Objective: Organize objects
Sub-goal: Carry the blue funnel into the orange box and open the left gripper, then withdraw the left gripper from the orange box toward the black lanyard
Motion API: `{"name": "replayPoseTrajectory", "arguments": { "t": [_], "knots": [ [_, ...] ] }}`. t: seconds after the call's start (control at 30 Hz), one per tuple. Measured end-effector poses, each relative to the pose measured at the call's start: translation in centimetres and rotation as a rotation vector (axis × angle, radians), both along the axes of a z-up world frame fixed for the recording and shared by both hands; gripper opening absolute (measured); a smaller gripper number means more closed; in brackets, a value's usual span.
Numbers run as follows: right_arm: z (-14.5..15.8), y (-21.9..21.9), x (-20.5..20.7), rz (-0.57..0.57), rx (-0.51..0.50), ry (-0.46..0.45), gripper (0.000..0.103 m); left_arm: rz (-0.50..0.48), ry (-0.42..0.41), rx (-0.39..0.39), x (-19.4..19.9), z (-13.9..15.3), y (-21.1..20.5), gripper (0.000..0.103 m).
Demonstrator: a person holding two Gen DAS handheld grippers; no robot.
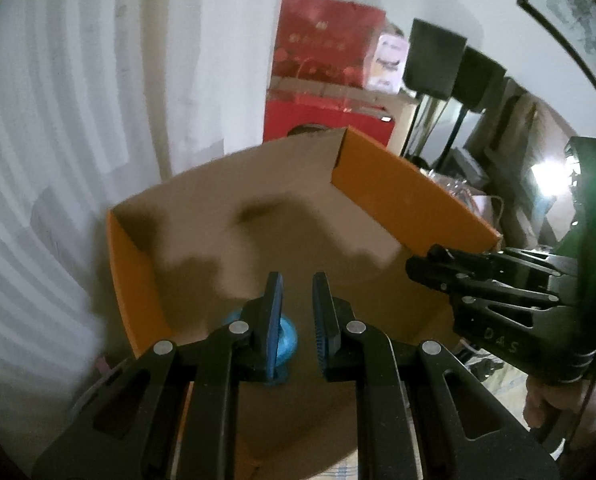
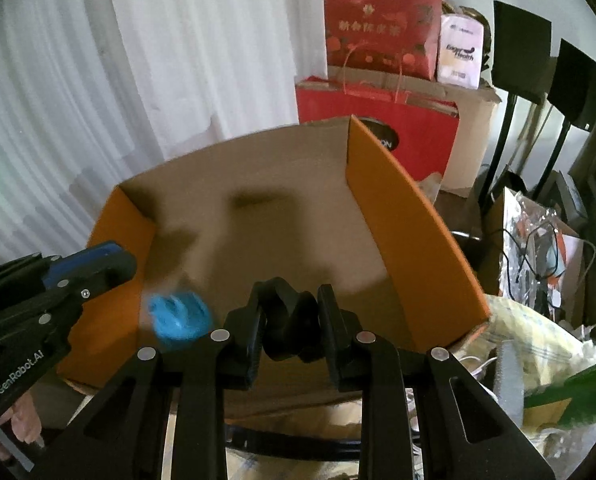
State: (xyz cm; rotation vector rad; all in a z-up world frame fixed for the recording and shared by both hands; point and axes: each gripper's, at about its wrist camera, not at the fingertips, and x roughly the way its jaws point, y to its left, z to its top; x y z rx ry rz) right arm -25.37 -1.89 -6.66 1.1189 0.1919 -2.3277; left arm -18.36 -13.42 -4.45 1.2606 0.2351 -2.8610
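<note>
An open cardboard box (image 1: 410, 196) with orange flaps fills the middle of both views, also in the right wrist view (image 2: 410, 232). My left gripper (image 1: 296, 312) is open over the box's near left part. A blue object (image 1: 287, 340) shows below and behind its left finger; in the right wrist view it (image 2: 179, 314) is blurred, inside the box, apart from the left gripper (image 2: 109, 264). My right gripper (image 2: 291, 320) is shut on a black object (image 2: 285, 320) over the box's near edge. The right gripper (image 1: 430, 266) also shows at the right of the left wrist view.
White curtains (image 2: 137, 60) hang behind the box. Red gift bags (image 2: 382, 32) and a cardboard carton (image 2: 470, 140) stand behind it. Black stands (image 2: 518, 40), cables and plastic bags (image 2: 538, 248) crowd the right side. A green leaf (image 2: 578, 396) reaches in at lower right.
</note>
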Motion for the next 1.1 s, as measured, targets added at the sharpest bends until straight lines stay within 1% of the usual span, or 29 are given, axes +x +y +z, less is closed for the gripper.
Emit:
{"name": "replayPoseTrajectory", "arguments": {
  "t": [0.17,0.23,0.3,0.33,0.37,0.4,0.43,0.5,0.57,0.6,0.7,0.73,0.77,0.8,0.83,0.9,1.03,1.1],
  "knots": [
    [-1.2,-0.5,-0.6,-0.007,0.015,-0.022,0.026,0.02,-0.026,0.012,-0.3,-0.9,-0.5,0.014],
    [-1.2,-0.7,-0.6,-0.011,0.024,-0.012,0.027,0.026,-0.028,0.013,-0.2,-1.0,-0.7,0.018],
    [-1.1,-0.7,-0.6,-0.009,0.02,-0.009,0.035,0.028,-0.024,0.011,0.0,-0.9,-0.8,0.028],
    [-0.9,-0.7,-0.5,-0.01,0.021,-0.006,0.041,0.032,-0.021,0.01,0.1,-0.8,-0.8,0.031],
    [-0.8,-0.6,-0.4,-0.012,0.022,-0.002,0.045,0.036,-0.019,0.011,0.2,-0.7,-0.8,0.038],
    [-0.6,-0.6,-0.3,-0.014,0.024,0.005,0.045,0.04,-0.014,0.012,0.4,-0.7,-0.8,0.043],
    [-0.4,-0.5,-0.2,-0.014,0.023,0.009,0.046,0.044,-0.009,0.014,0.5,-0.5,-0.9,0.046],
    [0.1,-0.1,0.1,-0.018,0.016,0.016,0.05,0.052,0.002,0.016,0.9,-0.2,-0.9,0.058],
    [0.7,0.6,0.4,-0.031,0.007,0.027,0.056,0.057,0.016,0.024,1.3,0.2,-0.9,0.065],
    [0.9,0.9,0.6,-0.037,0.006,0.031,0.058,0.058,0.023,0.03,1.4,0.3,-0.9,0.069],
    [1.8,1.9,1.3,-0.056,0.001,0.051,0.069,0.051,0.044,0.034,1.9,1.0,-0.7,0.073],
    [2.1,2.2,1.6,-0.064,0.003,0.062,0.075,0.049,0.053,0.027,2.1,1.3,-0.6,0.075],
    [2.3,2.4,1.9,-0.069,0.004,0.072,0.079,0.049,0.06,0.018,2.3,1.5,-0.4,0.08],
    [2.6,2.7,2.2,-0.075,0.005,0.083,0.081,0.047,0.066,0.011,2.4,1.7,-0.3,0.085],
    [2.8,3.1,2.4,-0.08,0.007,0.09,0.084,0.043,0.074,0.003,2.6,1.9,-0.1,0.087],
    [3.0,3.7,3.0,-0.095,0.019,0.1,0.088,0.039,0.083,-0.002,3.0,2.2,0.2,0.095],
    [3.2,5.0,4.0,-0.112,0.025,0.094,0.101,0.016,0.1,0.0,3.9,2.8,0.9,0.1],
    [3.4,5.7,4.6,-0.119,0.013,0.096,0.102,0.009,0.105,-0.001,4.3,3.1,1.2,0.102]
  ]
}}
